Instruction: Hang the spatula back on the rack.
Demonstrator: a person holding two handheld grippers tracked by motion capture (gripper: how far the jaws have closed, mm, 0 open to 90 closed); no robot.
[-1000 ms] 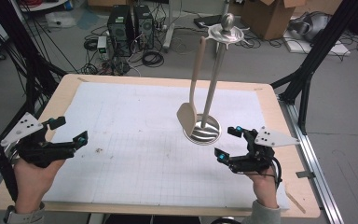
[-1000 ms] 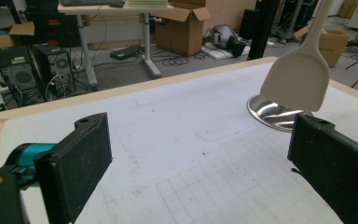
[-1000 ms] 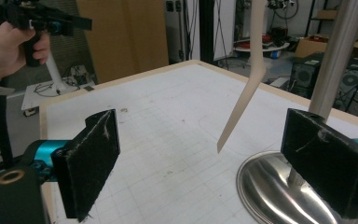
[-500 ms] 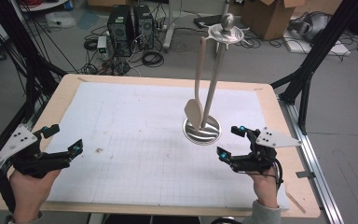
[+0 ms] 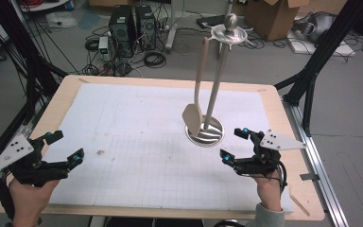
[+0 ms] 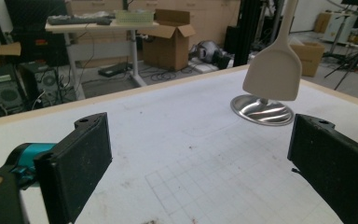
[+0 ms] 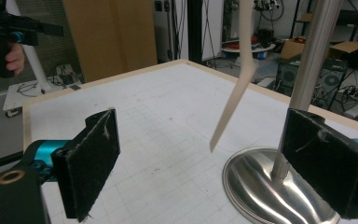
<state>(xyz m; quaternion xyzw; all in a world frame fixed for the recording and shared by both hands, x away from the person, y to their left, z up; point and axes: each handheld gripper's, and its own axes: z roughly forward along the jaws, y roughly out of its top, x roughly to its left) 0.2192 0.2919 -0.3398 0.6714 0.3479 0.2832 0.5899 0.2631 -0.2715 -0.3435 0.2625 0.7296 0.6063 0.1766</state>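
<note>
You can read no text, label, brand, number or sign anywhere here. The white paper sheet point(image 5: 137, 127) covering the wooden tabletop carries only a faint printed grid, with no figures or letters along its edges or corners. The brown cardboard boxes point(image 5: 269, 16) on the floor beyond the tabletop's far edge show no print you can make out, and the black computer towers point(image 5: 130, 23) beside them are too small and blurred for any marking to be legible.
</note>
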